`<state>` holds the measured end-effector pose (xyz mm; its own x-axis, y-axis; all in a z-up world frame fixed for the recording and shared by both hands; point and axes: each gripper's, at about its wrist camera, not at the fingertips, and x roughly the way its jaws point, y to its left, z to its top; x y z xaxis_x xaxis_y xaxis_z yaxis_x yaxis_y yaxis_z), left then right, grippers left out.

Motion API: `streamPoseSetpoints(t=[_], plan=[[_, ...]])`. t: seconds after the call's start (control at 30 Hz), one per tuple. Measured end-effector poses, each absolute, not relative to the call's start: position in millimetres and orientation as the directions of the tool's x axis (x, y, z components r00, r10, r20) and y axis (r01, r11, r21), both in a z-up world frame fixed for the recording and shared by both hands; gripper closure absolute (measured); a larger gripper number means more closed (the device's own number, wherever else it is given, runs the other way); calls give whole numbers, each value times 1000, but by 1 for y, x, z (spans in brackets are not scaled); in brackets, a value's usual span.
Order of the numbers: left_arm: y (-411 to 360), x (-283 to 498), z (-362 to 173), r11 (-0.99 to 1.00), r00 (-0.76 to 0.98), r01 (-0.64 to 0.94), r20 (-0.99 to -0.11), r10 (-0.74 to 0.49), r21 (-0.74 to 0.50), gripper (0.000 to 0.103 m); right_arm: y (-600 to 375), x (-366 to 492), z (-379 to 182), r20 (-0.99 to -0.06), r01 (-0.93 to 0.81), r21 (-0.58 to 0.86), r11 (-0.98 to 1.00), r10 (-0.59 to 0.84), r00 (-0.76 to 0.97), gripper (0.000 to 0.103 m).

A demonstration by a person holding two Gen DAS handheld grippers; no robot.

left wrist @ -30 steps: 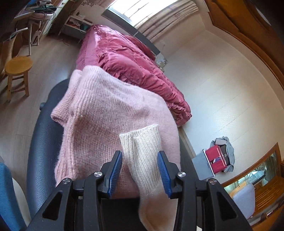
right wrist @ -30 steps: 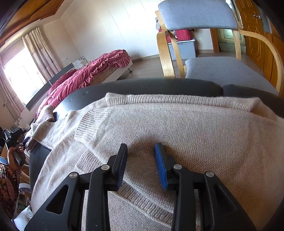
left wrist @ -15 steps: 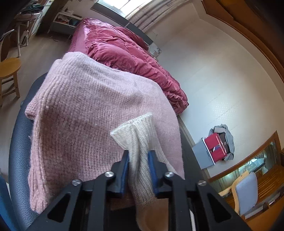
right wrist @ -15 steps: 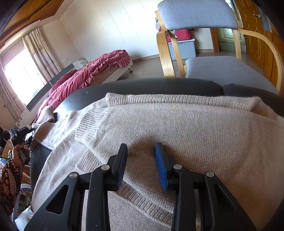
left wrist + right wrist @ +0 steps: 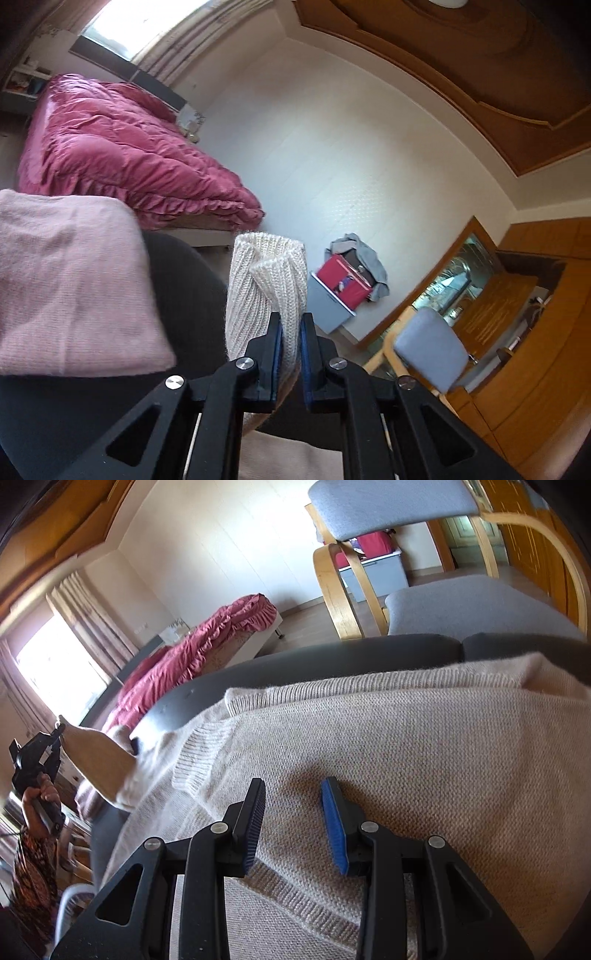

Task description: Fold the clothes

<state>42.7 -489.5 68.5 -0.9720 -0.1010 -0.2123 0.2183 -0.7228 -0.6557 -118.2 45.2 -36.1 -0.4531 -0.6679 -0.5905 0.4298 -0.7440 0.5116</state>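
A beige knit sweater (image 5: pixel 406 746) lies spread over a dark padded surface (image 5: pixel 280 657). My left gripper (image 5: pixel 291 321) is shut on the sweater's cream ribbed sleeve cuff (image 5: pixel 267 280) and holds it up in the air. In the right wrist view that left gripper (image 5: pixel 55 733) shows far left, a hand (image 5: pixel 42 790) on its handle, with the sleeve (image 5: pixel 96 760) stretched up from the sweater. My right gripper (image 5: pixel 293 794) is open, its fingers resting on the sweater's body near the hem. A folded pink sweater (image 5: pixel 70 291) lies to the left.
A bed with a crimson quilt (image 5: pixel 110 147) stands behind the dark surface. A wooden armchair with grey cushions (image 5: pixel 406 554) is just beyond the sweater. A box with red and grey items (image 5: pixel 347 288) sits against the wall. Wooden cabinets (image 5: pixel 517 314) fill the right.
My left gripper closed on the sleeve cuff and lifted it up off the pink sweater, swinging toward the right. The right gripper stayed open in place on the beige sweater.
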Motion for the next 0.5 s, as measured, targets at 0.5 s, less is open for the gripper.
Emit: streamPoseSetpoints(t=[0.5], plan=[[-251, -33, 91, -793, -898, -160, -247, 364, -588, 95, 61, -122, -37, -531, 384, 614, -690, -721, -447, 68]])
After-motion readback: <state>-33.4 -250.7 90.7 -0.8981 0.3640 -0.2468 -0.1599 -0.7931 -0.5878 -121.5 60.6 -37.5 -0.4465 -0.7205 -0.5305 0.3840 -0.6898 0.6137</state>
